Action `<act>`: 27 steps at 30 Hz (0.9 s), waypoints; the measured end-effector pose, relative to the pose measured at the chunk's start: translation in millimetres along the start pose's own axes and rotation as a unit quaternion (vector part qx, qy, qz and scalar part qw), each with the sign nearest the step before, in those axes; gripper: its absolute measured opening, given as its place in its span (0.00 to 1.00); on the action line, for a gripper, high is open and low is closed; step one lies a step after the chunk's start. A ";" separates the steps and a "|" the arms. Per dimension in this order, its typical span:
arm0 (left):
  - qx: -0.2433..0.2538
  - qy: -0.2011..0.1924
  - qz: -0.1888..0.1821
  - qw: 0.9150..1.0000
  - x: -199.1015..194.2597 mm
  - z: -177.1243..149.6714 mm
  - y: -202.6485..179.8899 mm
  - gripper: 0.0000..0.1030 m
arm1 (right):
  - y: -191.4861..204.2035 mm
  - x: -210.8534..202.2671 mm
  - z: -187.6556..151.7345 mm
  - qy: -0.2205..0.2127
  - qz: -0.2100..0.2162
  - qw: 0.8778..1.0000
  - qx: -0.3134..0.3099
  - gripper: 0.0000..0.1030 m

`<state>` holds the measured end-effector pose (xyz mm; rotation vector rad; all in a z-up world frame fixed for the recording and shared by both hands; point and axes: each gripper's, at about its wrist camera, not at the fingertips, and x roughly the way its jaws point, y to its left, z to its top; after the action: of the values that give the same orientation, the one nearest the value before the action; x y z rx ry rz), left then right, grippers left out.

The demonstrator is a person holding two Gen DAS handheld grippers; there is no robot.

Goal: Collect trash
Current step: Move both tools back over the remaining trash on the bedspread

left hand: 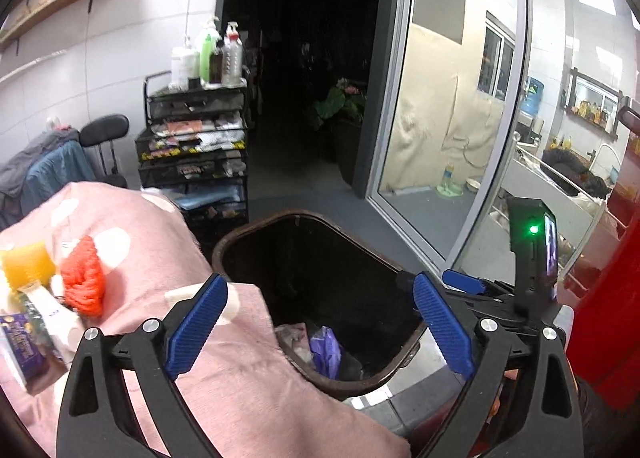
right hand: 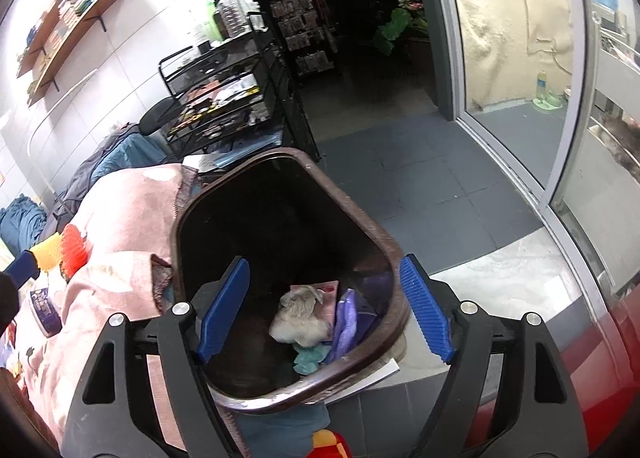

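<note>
We see one dark brown bin (right hand: 280, 193) holding a crumpled white wad (right hand: 298, 322) and purple wrapper (right hand: 348, 322). Both our tools, left (left hand: 320, 328) and right (right hand: 326, 310), gape empty.

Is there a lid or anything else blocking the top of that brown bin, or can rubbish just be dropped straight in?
Nothing visible blocks it. The bin has no lid on, and its mouth is open, with a crumpled wad and a purple wrapper already at the bottom. The pink blanket lies against its side, not over the opening. Both the left gripper and right gripper are open and empty.

black mesh cart (left hand: 196, 145) with bottles (left hand: 208, 53), wall shelves (right hand: 68, 17), potted plant (left hand: 340, 101)
</note>
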<state>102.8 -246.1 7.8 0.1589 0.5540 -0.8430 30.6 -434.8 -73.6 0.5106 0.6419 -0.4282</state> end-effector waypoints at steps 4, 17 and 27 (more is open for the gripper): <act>0.002 -0.020 0.025 0.999 -15.3 -4.5 6.6 0.91 | 20.3 -1.2 -0.5 -0.003 0.021 1.000 -0.023 0.76; -0.050 -0.033 0.100 0.993 -56.5 -32.5 58.5 0.94 | 85.5 0.2 -9.2 0.009 0.081 0.993 -0.085 0.79; -0.119 -0.021 0.168 0.978 -92.8 -67.6 122.1 0.94 | 145.0 -2.6 -16.1 0.017 0.141 0.980 -0.142 0.79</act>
<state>117.0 -80.1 -10.8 0.0131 0.5644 -0.4459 97.2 -310.0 -37.6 0.3288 0.6400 -0.0575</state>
